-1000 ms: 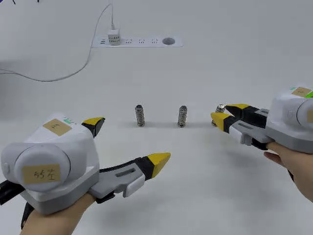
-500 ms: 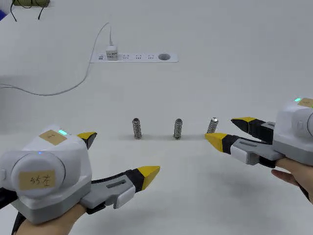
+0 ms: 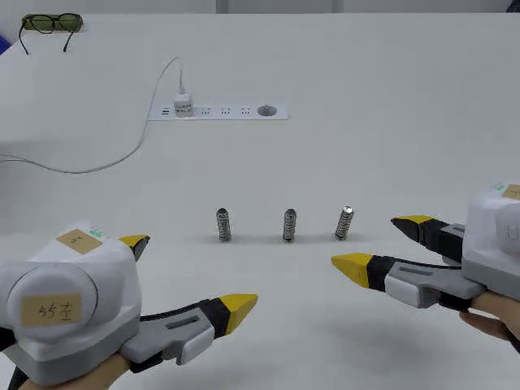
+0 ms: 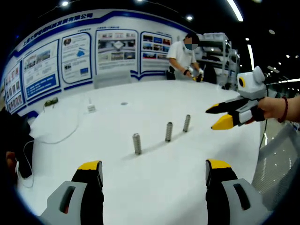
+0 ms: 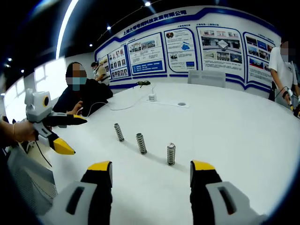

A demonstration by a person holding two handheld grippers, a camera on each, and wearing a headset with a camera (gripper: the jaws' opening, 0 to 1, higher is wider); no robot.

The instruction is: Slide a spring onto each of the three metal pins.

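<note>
Three metal pins stand in a row on the white table, each with a spring around it: the left one (image 3: 223,225) (image 4: 137,143) (image 5: 118,132), the middle one (image 3: 289,225) (image 4: 168,131) (image 5: 141,143) and the right one (image 3: 344,223) (image 4: 187,123) (image 5: 171,153). My left gripper (image 3: 188,272) (image 4: 153,174) is open, low at the left, well short of the row. Off to the right of the right pin, my right gripper (image 3: 383,245) (image 5: 146,173) is open with nothing between its jaws.
A white power strip (image 3: 218,112) with a plugged-in adapter and a trailing cable (image 3: 122,150) lies at the far side of the table. Glasses (image 3: 50,22) rest at the far left corner. People stand and sit beyond the table's edges.
My right gripper has let go of the right spring, opened and drawn back to the right and towards me. The spring stays on its pin. The head camera has tilted up.
</note>
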